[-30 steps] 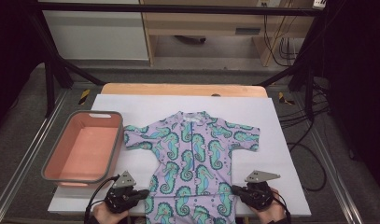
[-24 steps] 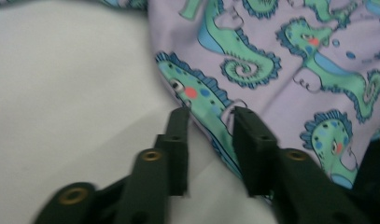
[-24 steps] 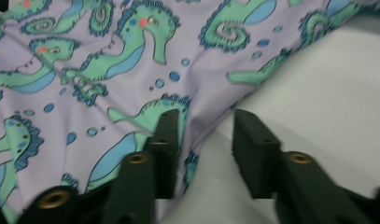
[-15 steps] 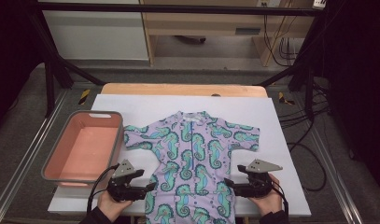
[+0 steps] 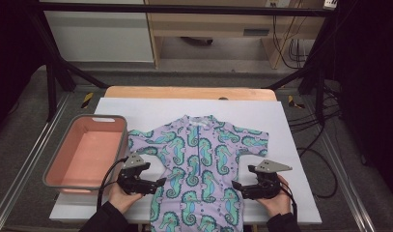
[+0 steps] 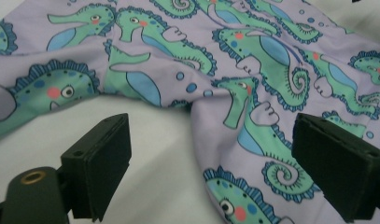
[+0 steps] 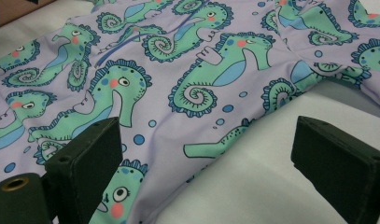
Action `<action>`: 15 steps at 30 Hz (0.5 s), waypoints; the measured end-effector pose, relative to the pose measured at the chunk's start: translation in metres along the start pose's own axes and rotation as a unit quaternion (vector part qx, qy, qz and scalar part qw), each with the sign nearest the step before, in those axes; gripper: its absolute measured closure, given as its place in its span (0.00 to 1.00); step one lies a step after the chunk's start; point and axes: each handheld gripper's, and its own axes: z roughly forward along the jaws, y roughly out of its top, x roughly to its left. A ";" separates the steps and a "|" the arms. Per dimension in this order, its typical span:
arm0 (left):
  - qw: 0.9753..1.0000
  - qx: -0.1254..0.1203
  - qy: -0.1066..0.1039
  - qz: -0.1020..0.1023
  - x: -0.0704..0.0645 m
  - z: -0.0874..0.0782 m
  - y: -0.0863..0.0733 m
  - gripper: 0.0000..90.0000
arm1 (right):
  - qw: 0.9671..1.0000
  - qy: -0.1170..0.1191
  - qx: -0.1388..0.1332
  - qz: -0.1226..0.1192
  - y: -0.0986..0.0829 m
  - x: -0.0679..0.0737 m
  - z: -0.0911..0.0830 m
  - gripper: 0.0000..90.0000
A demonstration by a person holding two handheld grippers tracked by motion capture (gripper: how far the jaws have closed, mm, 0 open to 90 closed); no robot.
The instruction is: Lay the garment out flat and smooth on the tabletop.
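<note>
left gripper (image 5: pixel 158 183): jaws wide, at suit's left edge | right gripper (image 5: pixel 236 185): jaws wide, at its right edge | seahorse swimsuit (image 5: pixel 199 164): flat on white sheet (image 5: pixel 290 145), mid-bench | pink tub (image 5: pixel 85 152): left of suit

Kid's swimsuit (image 5: pixel 199 164) – lilac/lavender fabric w/ repeating seahorse print: teal-green bodies, light blue bellies, dark blue outlines and fins, pink-red cheek dots, small blue bubbles betw. them. Blue zip line down the front, pale collar.

Tub (image 5: pixel 85 152) – salmon-pink inside, grey rim.

Sheet (image 5: pixel 136 113) under the suit is white; table edge (image 5: pixel 189 92) beyond it is light wood.

Left gripper (image 5: pixel 158 182) and right gripper (image 5: pixel 236 186) – black jaws, grey top plates, black cables. Sleeves dark.
</note>
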 end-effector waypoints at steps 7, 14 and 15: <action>1.000 -0.005 -0.004 -0.008 0.009 0.007 0.014 0.13 | 1.000 -0.002 0.003 0.002 -0.001 -0.001 -0.001 0.08; 1.000 -0.013 -0.007 -0.024 0.022 0.016 0.031 0.13 | 1.000 -0.004 0.008 0.006 -0.003 -0.001 0.000 0.07; 1.000 -0.012 -0.003 -0.024 0.024 0.017 0.033 0.13 | 1.000 -0.004 0.009 0.007 -0.003 -0.001 0.000 0.07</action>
